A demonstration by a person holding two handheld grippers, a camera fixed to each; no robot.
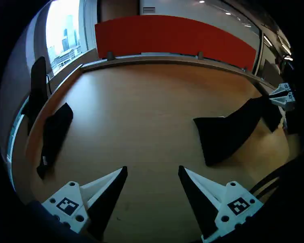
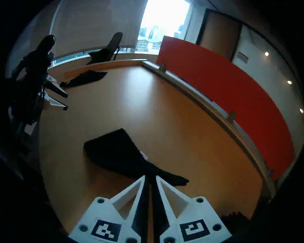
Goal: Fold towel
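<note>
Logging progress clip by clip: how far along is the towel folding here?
Done: no fold visible yet; the black towel lies rumpled on the wooden table. In hand: the right gripper is shut on one end, which is raised off the table. Left to do: the left gripper is open and holds nothing, so the whole fold remains. A second dark cloth lies apart.
</note>
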